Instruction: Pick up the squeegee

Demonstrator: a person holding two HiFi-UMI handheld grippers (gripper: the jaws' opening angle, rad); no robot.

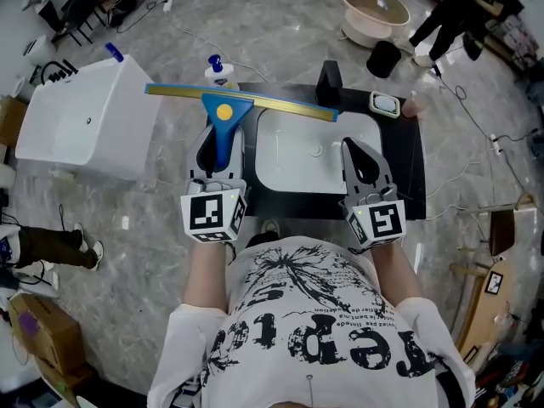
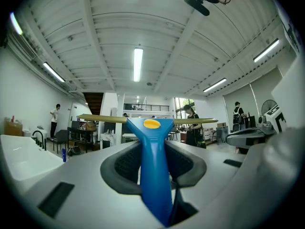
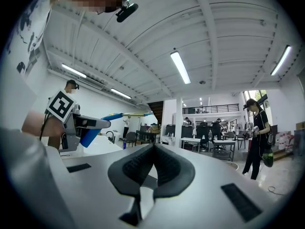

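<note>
Far out to the left of the left gripper's fingers stands a white tub (image 1: 81, 121), and ahead of those fingers, close to the line of their tips, a bottle (image 1: 219, 73) with a blue cap. The left gripper (image 1: 223, 140) is held level, and its fingers (image 2: 125, 168) pinch the blue handle of the squeegee (image 1: 225, 113) from both sides; in the left gripper view the dark pads press on the handle. The handle runs forward out between the fingertips and widens to a head with a round yellow spot. That head carries the long yellowish blade crosswise just past the fingertips, reaching well out to either side of them. The squeegee hangs in the air over the left side of the black counter (image 1: 410, 172), and only the fingers touch it. Between the two pairs of fingers and below them lies the white sink (image 1: 314, 155) set in the counter, with a black faucet (image 1: 329, 81) beyond it. The right gripper (image 1: 351, 147) is level beside the left, its fingers (image 3: 137, 168) pressed together at the tips with nothing between them. Ahead and to the right of those fingers a small tray (image 1: 385, 104) sits near the counter's far corner
</note>
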